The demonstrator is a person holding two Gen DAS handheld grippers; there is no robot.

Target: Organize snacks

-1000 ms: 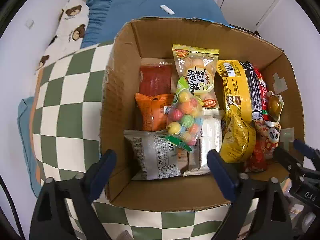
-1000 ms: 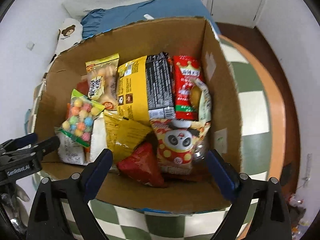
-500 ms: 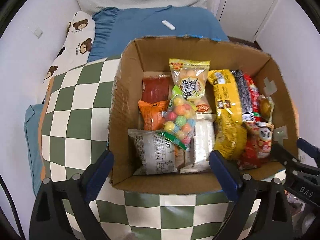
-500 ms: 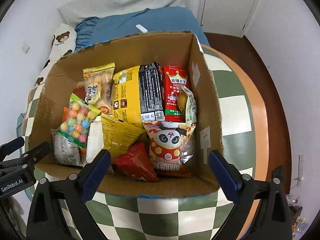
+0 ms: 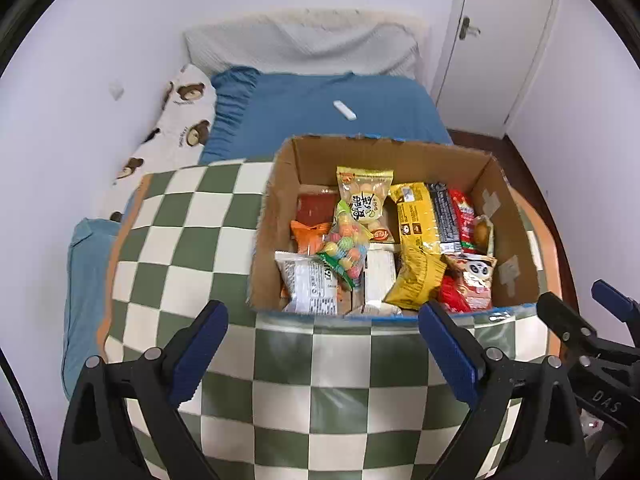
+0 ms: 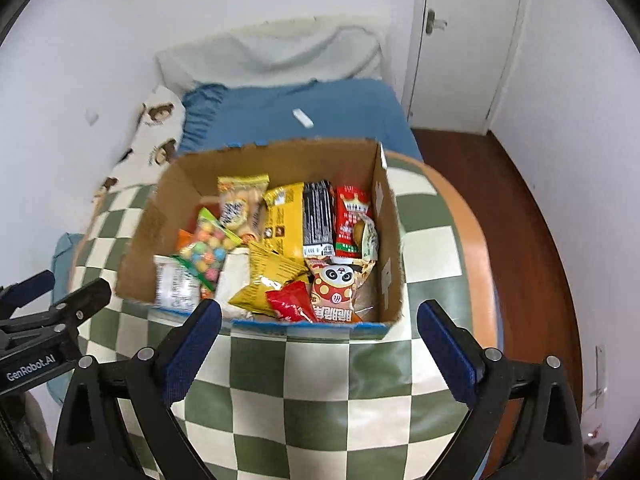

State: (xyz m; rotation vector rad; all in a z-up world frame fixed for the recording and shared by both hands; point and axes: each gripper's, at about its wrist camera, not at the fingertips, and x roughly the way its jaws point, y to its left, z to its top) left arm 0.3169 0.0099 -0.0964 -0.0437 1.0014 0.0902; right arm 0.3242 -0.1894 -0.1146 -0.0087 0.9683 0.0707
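Observation:
An open cardboard box (image 5: 276,216) (image 6: 148,236) stands on a round table with a green-and-white checkered cloth (image 5: 176,240) (image 6: 304,392). It holds several snack packs: a bag of coloured candy balls (image 5: 346,242) (image 6: 206,246), a yellow pack (image 5: 416,216) (image 6: 282,220), a panda pack (image 5: 472,276) (image 6: 334,284), a red pack (image 6: 350,216) and a grey-white pack (image 5: 306,282). My left gripper (image 5: 322,344) is open and empty, in front of the box. My right gripper (image 6: 318,340) is open and empty, also in front of the box; it shows at the right of the left wrist view (image 5: 588,312).
A bed with a blue cover (image 5: 320,116) (image 6: 280,112), a bear-print pillow (image 5: 176,120) and a small white object (image 5: 344,111) lies behind the table. A white door (image 5: 504,40) and brown wooden floor (image 6: 520,216) are on the right. White walls stand on both sides.
Both grippers have pulled back and up from the box. The box now looks smaller and farther off, and more of the table, bed and door shows. Both stay open.

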